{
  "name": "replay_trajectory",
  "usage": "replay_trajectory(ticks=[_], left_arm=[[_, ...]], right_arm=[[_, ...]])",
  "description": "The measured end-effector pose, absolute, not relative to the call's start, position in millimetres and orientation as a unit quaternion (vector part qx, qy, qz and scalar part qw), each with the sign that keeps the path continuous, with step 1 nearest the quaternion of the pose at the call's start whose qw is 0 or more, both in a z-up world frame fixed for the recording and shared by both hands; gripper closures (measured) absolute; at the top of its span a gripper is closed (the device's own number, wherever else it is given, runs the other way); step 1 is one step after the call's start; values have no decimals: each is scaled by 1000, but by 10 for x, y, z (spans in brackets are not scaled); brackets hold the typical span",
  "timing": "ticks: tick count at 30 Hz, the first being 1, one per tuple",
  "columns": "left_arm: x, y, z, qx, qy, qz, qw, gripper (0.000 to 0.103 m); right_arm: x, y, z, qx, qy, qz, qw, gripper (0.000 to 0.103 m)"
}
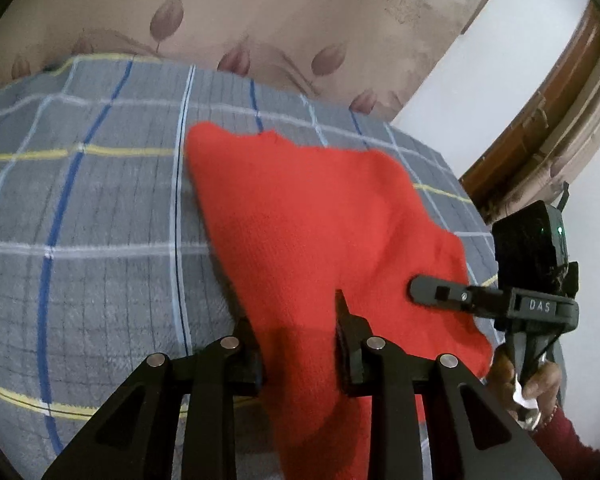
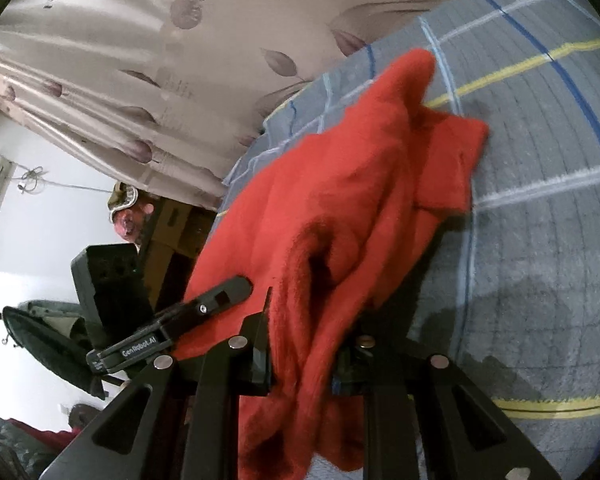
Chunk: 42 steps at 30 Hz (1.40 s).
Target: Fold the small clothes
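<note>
So both tongs have the red knit garment (image 1: 312, 216) right now, each pinching an edge of it. In the left wrist view the left gripper (image 1: 300, 344) has its jaws narrowed on the near edge at the bottom centre of the frame, and the rest of the cloth spreads up and away over the grey plaid blanket (image 1: 100, 208). The right gripper (image 1: 424, 294) pokes in from the right edge of that frame, at the cloth's right border. In the right wrist view the right gripper (image 2: 306, 344) has a bunched fold of the red fabric squeezed between its jaws at the bottom centre, with the far part slumped on the blanket toward the upper right. Looks to me like a carry-over fold in progress. What worries me: knit this thick is slippery and bunchy, so a thin pinch could let the edge slide out mid-swing and the fold would land crooked. Also, the right side already looks wadded, so if the two hands pull unevenly, that lump gets trapped under the fold. The far corner could drag on the fuzzy blanket too.
</note>
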<state>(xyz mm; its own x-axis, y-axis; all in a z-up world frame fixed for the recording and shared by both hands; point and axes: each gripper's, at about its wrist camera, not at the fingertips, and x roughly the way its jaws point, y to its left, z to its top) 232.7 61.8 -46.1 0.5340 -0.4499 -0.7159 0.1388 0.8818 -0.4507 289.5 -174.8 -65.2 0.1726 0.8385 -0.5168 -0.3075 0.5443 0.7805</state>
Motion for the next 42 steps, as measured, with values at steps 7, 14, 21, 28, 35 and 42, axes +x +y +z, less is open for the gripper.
replay_trajectory(ticks=[7, 14, 21, 28, 35, 42], left_arm=[[2587, 683, -573, -183, 466, -202, 841, 57], [2753, 838, -718, -253, 473, -250, 806, 50], [2951, 862, -801, -303, 469, -277, 782, 42], [2841, 702, -626, -223, 456, -222, 832, 66], [2600, 534, -206, -131, 415, -196, 879, 66], [2373, 567, 68, -113, 396, -182, 893, 66]], right_arm=[[3092, -1792, -682, 250, 503, 381, 735, 60], [3362, -1906, -833, 283, 510, 360, 728, 27], [3537, -1772, -840, 287, 508, 388, 714, 32], [3483, -1657, -750, 241, 502, 377, 740, 72], [3294, -1569, -350, 201, 462, 388, 771, 73], [3079, -1574, -91, 202, 443, 397, 778, 73]])
